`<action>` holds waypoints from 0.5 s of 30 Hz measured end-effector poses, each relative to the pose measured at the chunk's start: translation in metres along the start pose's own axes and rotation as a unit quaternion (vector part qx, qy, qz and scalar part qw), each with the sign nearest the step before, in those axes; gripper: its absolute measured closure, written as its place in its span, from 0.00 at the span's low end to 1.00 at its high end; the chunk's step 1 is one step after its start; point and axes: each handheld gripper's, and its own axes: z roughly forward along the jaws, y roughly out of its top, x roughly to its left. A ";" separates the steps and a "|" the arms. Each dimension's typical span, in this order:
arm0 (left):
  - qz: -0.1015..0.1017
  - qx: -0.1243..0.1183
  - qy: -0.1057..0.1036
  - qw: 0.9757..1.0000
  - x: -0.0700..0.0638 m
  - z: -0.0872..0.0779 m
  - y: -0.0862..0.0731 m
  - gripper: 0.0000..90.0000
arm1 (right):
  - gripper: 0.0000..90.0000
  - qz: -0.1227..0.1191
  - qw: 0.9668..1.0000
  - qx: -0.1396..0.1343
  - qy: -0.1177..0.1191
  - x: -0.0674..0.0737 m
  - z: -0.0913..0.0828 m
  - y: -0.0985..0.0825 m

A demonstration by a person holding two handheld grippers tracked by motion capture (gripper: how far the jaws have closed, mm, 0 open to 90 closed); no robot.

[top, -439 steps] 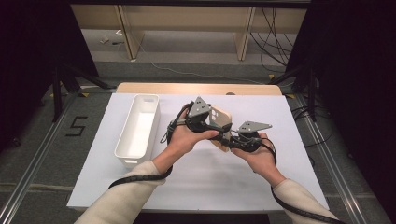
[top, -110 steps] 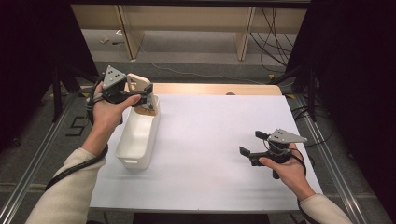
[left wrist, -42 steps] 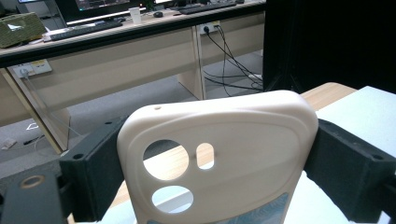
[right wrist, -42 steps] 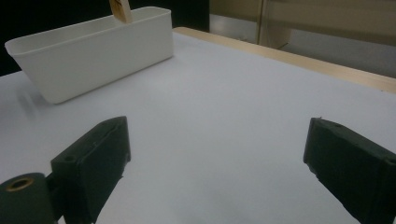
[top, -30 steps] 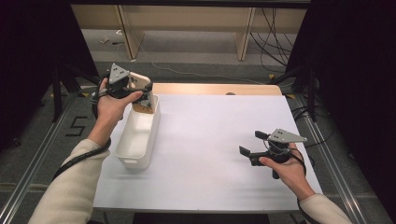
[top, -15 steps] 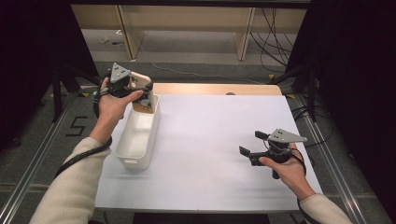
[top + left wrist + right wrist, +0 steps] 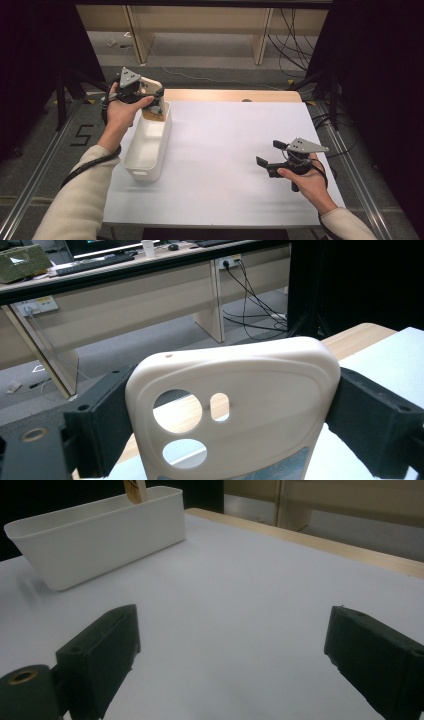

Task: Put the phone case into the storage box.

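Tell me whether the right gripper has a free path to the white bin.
Probably yes. The right gripper is open and holds nothing, and only bare white table lies between it and the bin. The left gripper holds a phone case over the far end.

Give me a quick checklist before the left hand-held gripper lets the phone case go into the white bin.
1. Grip: left hand-held gripper has the phone case clamped by both side edges: ok.
2. Position: case sits over the far end of the bin: ok.
3. Case bottom inside the bin or touching its floor: cannot tell.
4. Bin interior where it shows is bare: ok.
5. Right hand-held gripper open, apart from the bin, over the white mat: ok.
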 end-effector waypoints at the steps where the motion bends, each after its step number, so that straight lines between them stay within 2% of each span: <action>1: 0.000 0.000 0.000 1.000 0.000 0.000 0.000 0.12 | 0.10 0.000 1.000 0.000 0.000 0.000 0.000 0.000; 15: -0.005 0.004 0.002 1.000 0.002 0.007 -0.002 0.12 | 0.10 0.000 1.000 0.000 0.000 0.000 0.000 0.000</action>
